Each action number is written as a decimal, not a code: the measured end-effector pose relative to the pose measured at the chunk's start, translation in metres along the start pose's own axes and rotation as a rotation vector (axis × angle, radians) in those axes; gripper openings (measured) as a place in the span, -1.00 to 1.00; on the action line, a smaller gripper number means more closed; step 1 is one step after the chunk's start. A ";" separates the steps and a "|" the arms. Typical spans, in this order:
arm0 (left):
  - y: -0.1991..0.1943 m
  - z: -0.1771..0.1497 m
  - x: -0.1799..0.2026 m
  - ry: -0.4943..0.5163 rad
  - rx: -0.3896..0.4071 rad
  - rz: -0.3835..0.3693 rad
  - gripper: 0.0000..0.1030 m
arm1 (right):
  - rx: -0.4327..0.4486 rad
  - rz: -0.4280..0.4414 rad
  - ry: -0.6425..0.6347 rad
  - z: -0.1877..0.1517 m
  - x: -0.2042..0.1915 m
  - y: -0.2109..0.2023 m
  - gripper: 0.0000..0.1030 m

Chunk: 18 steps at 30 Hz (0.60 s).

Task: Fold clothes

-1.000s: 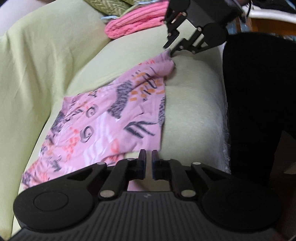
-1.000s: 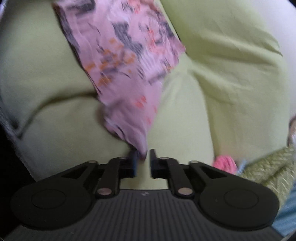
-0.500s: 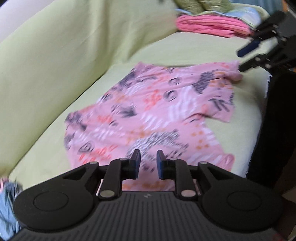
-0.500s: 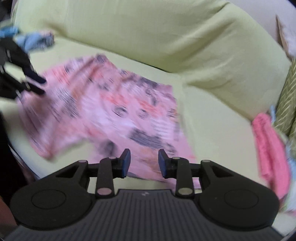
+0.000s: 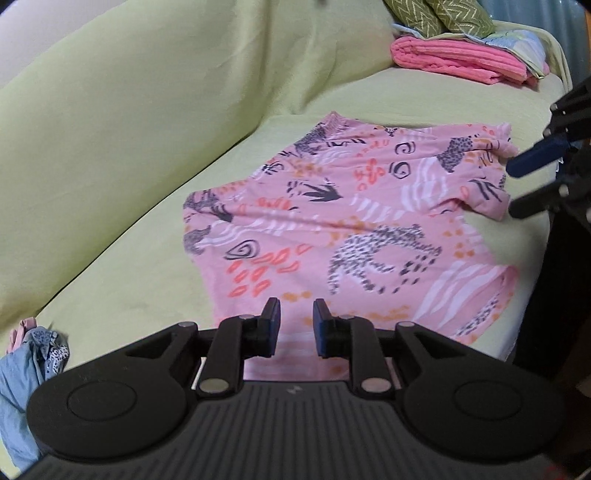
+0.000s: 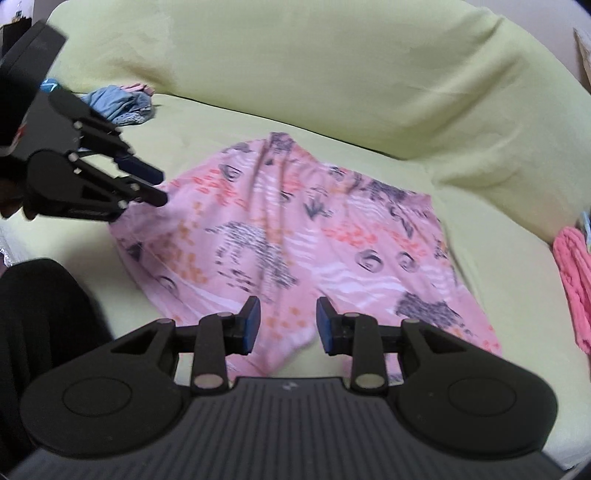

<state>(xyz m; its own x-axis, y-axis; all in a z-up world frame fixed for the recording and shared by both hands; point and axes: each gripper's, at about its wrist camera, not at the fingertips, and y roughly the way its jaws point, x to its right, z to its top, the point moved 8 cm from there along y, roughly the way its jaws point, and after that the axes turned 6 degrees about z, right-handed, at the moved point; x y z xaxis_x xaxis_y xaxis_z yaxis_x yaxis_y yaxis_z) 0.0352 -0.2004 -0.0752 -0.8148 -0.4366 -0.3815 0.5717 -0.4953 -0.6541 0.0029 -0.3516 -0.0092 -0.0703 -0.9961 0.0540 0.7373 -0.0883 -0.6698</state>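
A pink patterned garment (image 5: 351, 229) lies spread flat on the yellow-green sofa seat (image 5: 140, 288); it also shows in the right wrist view (image 6: 314, 243). My left gripper (image 5: 296, 326) is open and empty, just above the garment's near edge. In the right wrist view the left gripper (image 6: 157, 186) sits at the garment's left corner. My right gripper (image 6: 286, 326) is open and empty over the garment's near hem. In the left wrist view the right gripper (image 5: 517, 190) hovers at the garment's right corner.
A folded pink towel (image 5: 458, 61) and green patterned cushions (image 5: 439, 14) sit at the sofa's right end. A crumpled blue garment (image 5: 26, 369) lies at the left end, also in the right wrist view (image 6: 118, 103). A dark-clothed leg (image 6: 40, 332) stands by the sofa front.
Both grippers let go of the pink garment and opened. The garment went from held up by its corners to lying spread flat on the seat. Both grippers pulled back.
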 end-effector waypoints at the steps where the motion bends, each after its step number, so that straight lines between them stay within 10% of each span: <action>1: 0.002 -0.001 -0.012 -0.009 -0.001 -0.006 -0.49 | 0.002 -0.004 -0.013 0.006 -0.012 0.003 -0.46; 10: 0.050 0.008 -0.150 -0.186 -0.012 0.025 -0.29 | 0.082 0.027 -0.292 0.056 -0.150 0.052 -0.30; 18: 0.086 0.005 -0.179 -0.226 -0.013 -0.057 -0.29 | 0.039 0.027 -0.483 0.054 -0.226 0.118 -0.31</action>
<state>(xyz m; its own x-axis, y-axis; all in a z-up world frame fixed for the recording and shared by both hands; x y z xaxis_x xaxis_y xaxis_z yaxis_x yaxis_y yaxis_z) 0.2310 -0.1684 -0.0596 -0.8027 -0.5657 -0.1889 0.5229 -0.5151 -0.6791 0.1422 -0.1371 -0.0604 0.2623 -0.8869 0.3803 0.7600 -0.0530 -0.6477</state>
